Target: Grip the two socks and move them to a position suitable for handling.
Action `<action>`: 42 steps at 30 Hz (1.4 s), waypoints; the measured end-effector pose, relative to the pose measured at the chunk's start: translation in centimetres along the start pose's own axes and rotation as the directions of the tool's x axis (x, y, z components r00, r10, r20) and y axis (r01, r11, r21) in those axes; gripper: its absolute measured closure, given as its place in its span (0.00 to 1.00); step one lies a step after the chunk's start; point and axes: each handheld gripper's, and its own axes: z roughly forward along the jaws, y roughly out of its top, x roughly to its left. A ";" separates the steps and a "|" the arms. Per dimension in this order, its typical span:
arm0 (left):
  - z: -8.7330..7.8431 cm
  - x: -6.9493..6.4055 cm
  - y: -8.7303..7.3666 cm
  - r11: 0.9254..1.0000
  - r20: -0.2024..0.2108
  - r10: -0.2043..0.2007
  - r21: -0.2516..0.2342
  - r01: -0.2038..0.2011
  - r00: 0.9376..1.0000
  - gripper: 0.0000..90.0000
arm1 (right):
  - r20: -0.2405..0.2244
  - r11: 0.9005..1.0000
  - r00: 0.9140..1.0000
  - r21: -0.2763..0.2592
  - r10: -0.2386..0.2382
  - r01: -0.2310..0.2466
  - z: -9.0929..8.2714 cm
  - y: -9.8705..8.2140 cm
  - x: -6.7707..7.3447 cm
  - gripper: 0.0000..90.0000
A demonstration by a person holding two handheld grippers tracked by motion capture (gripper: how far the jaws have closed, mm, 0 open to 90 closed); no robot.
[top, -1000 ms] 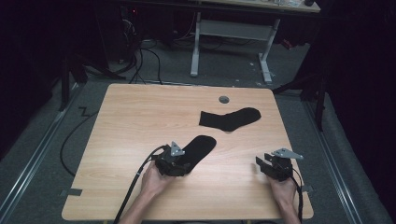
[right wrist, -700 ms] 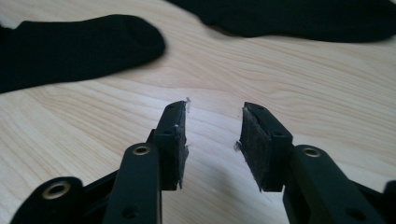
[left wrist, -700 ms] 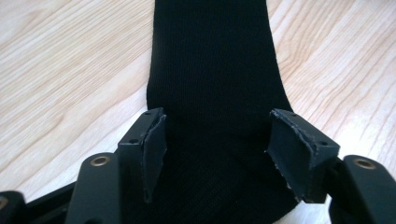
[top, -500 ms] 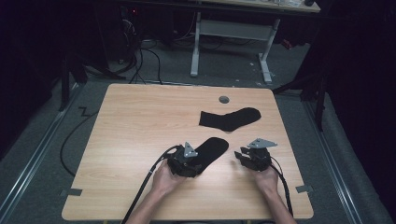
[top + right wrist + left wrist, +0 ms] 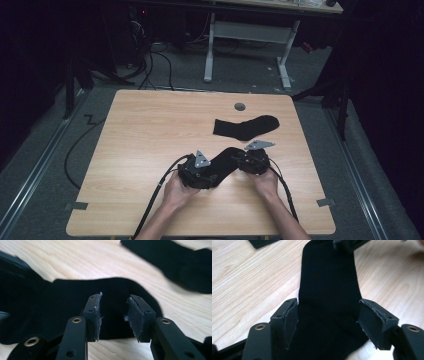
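A black sock (image 5: 226, 159) lies flat on the wooden table (image 5: 150, 135) near the front, between my two grippers. My left gripper (image 5: 214, 171) is at its near end. In the left gripper view the sock (image 5: 327, 277) runs away between the wide jaws of that gripper (image 5: 328, 305), which have just been opening; the pads flank its edges. My right gripper (image 5: 240, 159) sits at the sock's other end. Its jaws (image 5: 113, 298) have just been closing and stand apart over the sock (image 5: 62, 295). A second black sock (image 5: 245, 127) lies farther back.
A round grey grommet (image 5: 240, 106) sits near the table's far edge. Behind the table stand a white desk frame (image 5: 245, 35) and floor cables (image 5: 150, 65). The second sock (image 5: 175, 257) lies just beyond the right gripper.
My right gripper has travelled left from the table's front right corner to the near sock's end. The left gripper has hardly moved, and the sock has shifted slightly.
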 end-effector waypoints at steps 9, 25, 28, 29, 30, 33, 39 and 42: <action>-2.6 0.6 -3.0 0.986 -0.113 -0.163 0.017 0.166 0.980 0.40 | 0.022 0.998 1.000 0.066 -0.011 0.009 1.0 -0.5 0.2 0.66; -0.2 1.4 -2.5 0.981 -0.151 -0.186 0.025 0.191 0.971 0.41 | 0.077 0.998 0.997 0.058 -0.010 0.006 -0.3 -2.0 0.4 0.59; 0.2 1.7 -2.0 0.982 -0.147 -0.179 0.029 0.185 0.973 0.41 | 0.085 0.998 0.996 0.062 0.000 -0.005 -0.6 -2.2 0.2 0.59; 0.6 1.9 -1.7 0.983 -0.144 -0.176 0.024 0.181 0.974 0.41 | 0.094 0.998 0.996 0.065 0.007 -0.014 -0.9 -2.4 0.1 0.59; 0.6 1.9 -1.7 0.983 -0.144 -0.176 0.024 0.181 0.974 0.41 | 0.094 0.998 0.996 0.065 0.007 -0.014 -0.9 -2.4 0.1 0.59; 1.3 1.9 -1.1 0.986 -0.140 -0.158 0.029 0.164 0.977 0.41 | 0.107 0.997 0.994 0.073 0.019 -0.027 -1.3 -2.6 -0.2 0.58; 1.6 1.8 -0.7 0.986 -0.128 -0.159 0.034 0.164 0.979 0.41 | 0.119 0.997 0.992 0.068 0.037 -0.046 -1.8 -3.1 -0.6 0.58; 1.6 1.7 -0.7 0.986 -0.129 -0.160 0.035 0.166 0.979 0.41 | 0.125 0.997 0.992 0.063 0.029 -0.037 -2.0 -3.4 -0.6 0.58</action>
